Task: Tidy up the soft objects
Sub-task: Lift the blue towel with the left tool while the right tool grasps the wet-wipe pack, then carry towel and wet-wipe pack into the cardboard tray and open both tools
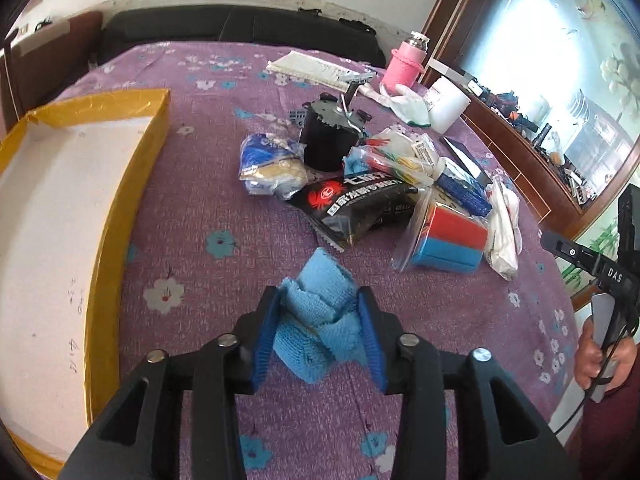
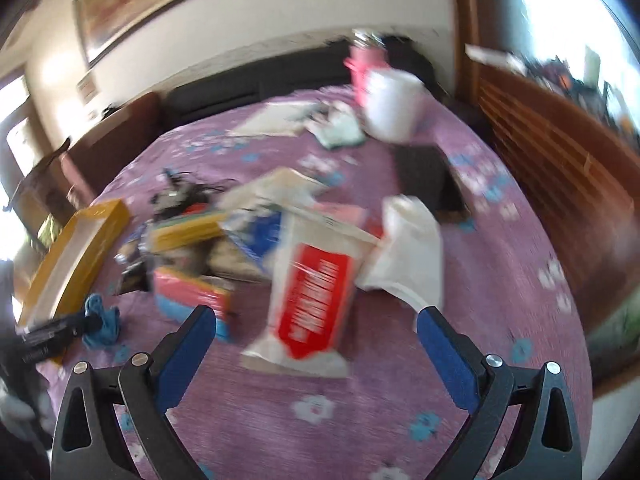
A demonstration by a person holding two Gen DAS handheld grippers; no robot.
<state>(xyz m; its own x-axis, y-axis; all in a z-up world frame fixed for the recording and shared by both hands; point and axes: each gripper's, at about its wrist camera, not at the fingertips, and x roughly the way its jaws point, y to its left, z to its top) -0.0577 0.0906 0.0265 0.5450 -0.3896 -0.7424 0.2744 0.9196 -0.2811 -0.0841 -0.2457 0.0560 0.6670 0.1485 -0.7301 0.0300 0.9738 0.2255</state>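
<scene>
My left gripper [image 1: 320, 300] is shut on a crumpled light blue cloth [image 1: 320, 316], held just above the purple flowered bedspread [image 1: 192, 200]. The same blue cloth shows in the right wrist view [image 2: 100, 322] at the left, in the other gripper's tips. My right gripper [image 2: 316, 320] is open and empty, above a bagged red and white pack [image 2: 316, 308]. A white soft bag [image 2: 412, 248] lies just beyond its right finger. An open yellow box with a white inside [image 1: 52, 220] lies left of the left gripper; it also shows in the right wrist view [image 2: 68, 264].
A pile lies mid-bed: a black snack bag [image 1: 356, 208], bagged red and blue sponges [image 1: 448, 236], a blue and white packet [image 1: 268, 164], a black cylinder [image 1: 328, 136]. A pink bottle [image 1: 400, 68] and white jar [image 1: 448, 100] stand far right. A wooden cabinet [image 2: 560, 168] borders the right.
</scene>
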